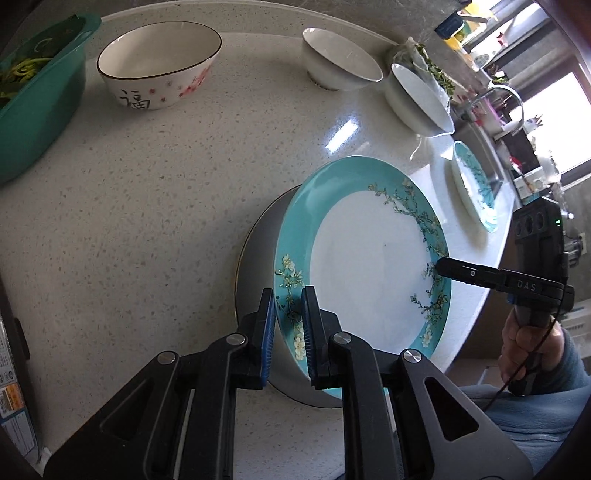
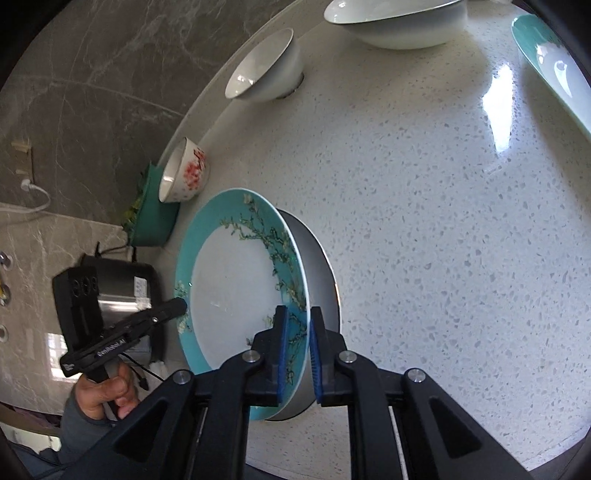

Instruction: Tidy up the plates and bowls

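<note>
A teal-rimmed plate [image 1: 369,266] [image 2: 229,291] with a blossom-branch pattern is held tilted just over a grey plate [image 1: 258,258] [image 2: 317,266] that lies on the speckled counter. My left gripper [image 1: 288,299] is shut on its near rim, blue pads on either face. My right gripper [image 2: 298,317] is shut on the opposite rim. Each view shows the other gripper at the far edge: the right gripper [image 1: 437,267] and the left gripper [image 2: 181,306], each held by a hand.
A flowered bowl [image 1: 159,70] [image 2: 184,173], a small white bowl [image 1: 340,59] [image 2: 266,66] and a wider white bowl [image 1: 417,99] [image 2: 399,22] stand farther back. A second teal plate [image 1: 474,184] [image 2: 554,62] lies near the counter edge. A green basin [image 1: 33,92] holds greens.
</note>
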Demonstrator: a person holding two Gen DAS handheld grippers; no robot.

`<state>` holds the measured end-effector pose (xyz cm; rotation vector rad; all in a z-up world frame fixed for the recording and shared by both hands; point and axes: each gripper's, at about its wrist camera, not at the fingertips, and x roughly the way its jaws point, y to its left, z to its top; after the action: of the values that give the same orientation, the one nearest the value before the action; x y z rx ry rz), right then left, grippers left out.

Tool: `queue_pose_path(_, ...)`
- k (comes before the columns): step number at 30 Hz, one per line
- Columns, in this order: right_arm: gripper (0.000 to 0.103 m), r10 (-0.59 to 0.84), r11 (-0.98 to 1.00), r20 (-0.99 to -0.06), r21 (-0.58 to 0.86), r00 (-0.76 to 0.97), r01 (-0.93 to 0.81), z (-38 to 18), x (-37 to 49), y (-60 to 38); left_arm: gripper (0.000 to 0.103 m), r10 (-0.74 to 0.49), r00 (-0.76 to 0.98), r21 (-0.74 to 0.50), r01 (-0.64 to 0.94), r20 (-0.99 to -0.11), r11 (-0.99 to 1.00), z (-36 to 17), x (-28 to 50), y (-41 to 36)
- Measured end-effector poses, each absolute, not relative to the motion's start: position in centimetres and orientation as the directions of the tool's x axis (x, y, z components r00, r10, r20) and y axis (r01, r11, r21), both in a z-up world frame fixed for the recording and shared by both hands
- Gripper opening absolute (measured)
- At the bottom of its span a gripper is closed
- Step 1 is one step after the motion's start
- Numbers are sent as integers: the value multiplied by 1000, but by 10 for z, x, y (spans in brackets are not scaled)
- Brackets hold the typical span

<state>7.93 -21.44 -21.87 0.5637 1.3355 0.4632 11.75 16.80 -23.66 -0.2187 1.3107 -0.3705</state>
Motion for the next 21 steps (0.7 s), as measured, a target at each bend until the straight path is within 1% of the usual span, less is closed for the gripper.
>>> queue_pose_path(3,15,573,816,-800,578,175,-29,-221,73,-205,14,-344,216,-317,153,-914,936,-243,112,160)
queue_pose_path(10,18,442,895,-876,418,192,-155,-215,67,-179,14,-234,203,-199,179,-951,963,-260,104,147)
queue_pose_path(16,24,345,927,-912,293,224,-236,-212,66,-157,14,-217,225,-178,181,-950,967,-262,105,145)
queue_pose_path(19,28,293,934,-924,223,244,-278,-211,62,-148,14,-208,226,-166,191,-952,967,-261,108,144)
queue_pose_path(21,34,274,935,-927,195,254,-296,-211,61,-144,14,-215,228,-172,192,-950,966,-262,110,144)
